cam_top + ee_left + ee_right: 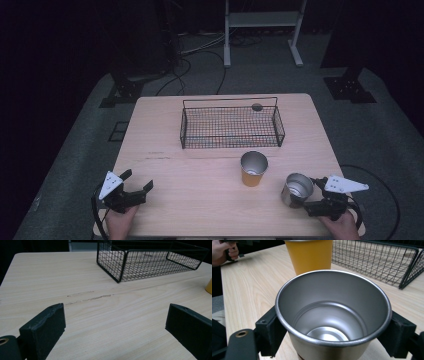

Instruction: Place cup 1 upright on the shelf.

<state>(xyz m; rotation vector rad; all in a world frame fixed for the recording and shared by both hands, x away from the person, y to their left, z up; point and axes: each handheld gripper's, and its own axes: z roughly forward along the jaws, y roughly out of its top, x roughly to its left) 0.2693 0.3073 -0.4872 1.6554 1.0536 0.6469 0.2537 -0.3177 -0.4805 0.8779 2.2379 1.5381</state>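
Note:
A silver metal cup (296,190) (332,322) stands at the table's front right, and my right gripper (309,196) (332,337) is shut on it, one jaw pressed against each side just under the rim. An orange cup (253,169) (310,255) with a steel inside stands just beyond it, towards the middle. My left gripper (137,181) (113,325) rests open at the front left, with bare table between its jaws. A black wire basket (231,145) (120,272) sits at the far middle of the table.
The wooden table (200,200) has a faint scratch (87,298) ahead of the left gripper. A small dark round object (257,107) lies at the basket's far rim. A white metal stand (260,20) and cables are on the floor beyond.

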